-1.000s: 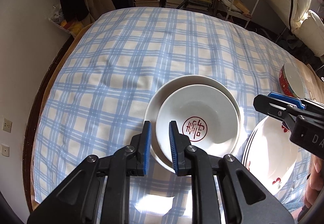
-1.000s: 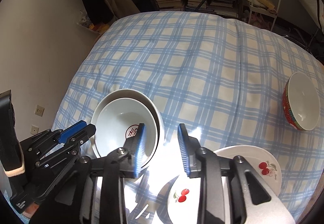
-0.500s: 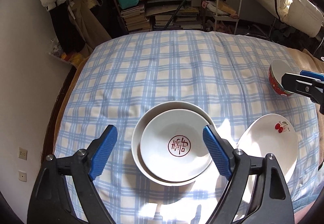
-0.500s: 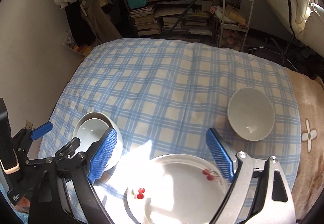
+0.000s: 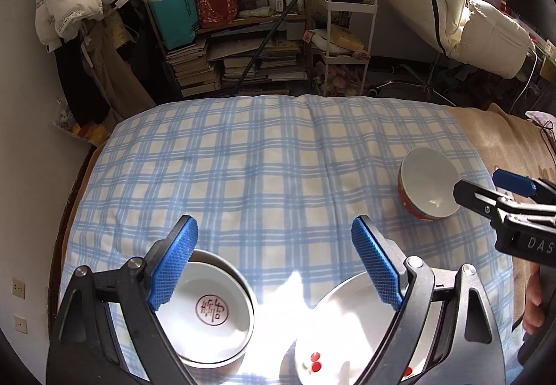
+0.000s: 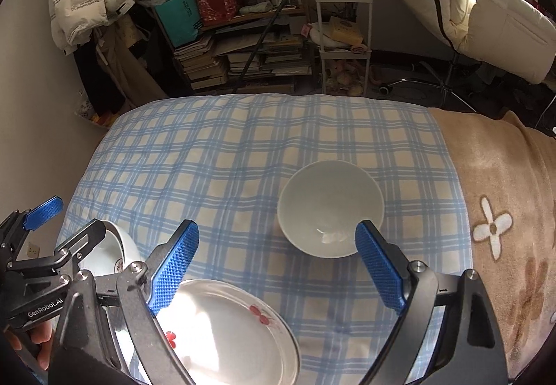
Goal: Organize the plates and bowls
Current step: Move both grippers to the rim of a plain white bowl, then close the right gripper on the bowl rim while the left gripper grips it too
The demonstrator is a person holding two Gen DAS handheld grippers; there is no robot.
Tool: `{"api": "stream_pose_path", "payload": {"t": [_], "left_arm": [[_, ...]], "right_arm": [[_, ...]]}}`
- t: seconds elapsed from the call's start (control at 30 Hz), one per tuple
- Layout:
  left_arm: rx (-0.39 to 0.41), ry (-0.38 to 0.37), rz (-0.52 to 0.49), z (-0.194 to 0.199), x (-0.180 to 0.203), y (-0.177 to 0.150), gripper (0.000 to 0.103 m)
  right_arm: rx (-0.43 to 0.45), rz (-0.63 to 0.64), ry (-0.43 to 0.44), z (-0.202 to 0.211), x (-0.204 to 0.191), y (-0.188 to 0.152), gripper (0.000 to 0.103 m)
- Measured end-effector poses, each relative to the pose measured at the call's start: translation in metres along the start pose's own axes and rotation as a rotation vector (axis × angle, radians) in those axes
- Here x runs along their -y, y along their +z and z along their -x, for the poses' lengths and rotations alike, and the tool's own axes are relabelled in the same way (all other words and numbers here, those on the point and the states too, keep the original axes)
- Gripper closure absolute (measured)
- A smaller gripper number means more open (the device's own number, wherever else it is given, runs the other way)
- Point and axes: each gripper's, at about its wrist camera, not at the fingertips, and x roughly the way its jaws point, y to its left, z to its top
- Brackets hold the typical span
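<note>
Blue-checked cloth [image 5: 264, 176] covers the bed; all the crockery rests on it. Both sets of jaws have just been opening and now stand spread with nothing between them: left gripper [image 5: 274, 266], right gripper [image 6: 276, 266]. Compared with a second ago, both have drawn back from the nested bowls [image 5: 208, 312] and the cherry-print plate [image 6: 226, 333], so I judge those placements finished. One item remains apart: the red-sided bowl [image 6: 330, 207], glazed white inside, deep and round, directly ahead of my right gripper. The plate is shallow, glossy ceramic; the cloth is soft, slightly rumpled.
</note>
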Motion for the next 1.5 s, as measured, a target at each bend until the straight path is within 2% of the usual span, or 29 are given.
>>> {"api": "stream_pose_path", "payload": {"t": [0.23, 0.4, 0.7, 0.8, 1.07, 1.17, 1.43, 1.5], "left_arm": [[-0.043, -0.017, -0.002, -0.037, 0.024, 0.005, 0.014], [-0.038, 0.006, -0.053, -0.056, 0.049, 0.012, 0.014], [-0.045, -0.037, -0.05, -0.09, 0.075, 0.027, 0.014], [-0.062, -0.081, -0.042, -0.101, 0.076, 0.03, 0.014], [-0.09, -0.099, -0.071, -0.123, 0.091, 0.027, 0.014], [-0.09, -0.114, -0.085, -0.127, 0.097, 0.024, 0.014], [-0.071, -0.154, -0.096, -0.124, 0.108, 0.025, 0.017], [-0.086, -0.174, -0.096, -0.127, 0.11, 0.025, 0.025]], "right_arm": [[0.012, -0.043, -0.019, -0.012, 0.036, -0.004, 0.008], [0.018, -0.093, -0.009, -0.02, 0.061, -0.007, 0.016], [-0.038, -0.158, 0.038, -0.054, 0.094, -0.014, 0.04], [-0.053, -0.163, 0.051, -0.064, 0.098, -0.016, 0.05], [-0.081, -0.194, 0.076, -0.086, 0.107, -0.015, 0.081], [-0.096, -0.195, 0.08, -0.093, 0.109, -0.015, 0.087], [-0.087, -0.202, 0.065, -0.096, 0.114, -0.017, 0.094], [-0.088, -0.194, 0.065, -0.097, 0.114, -0.016, 0.095]]}}
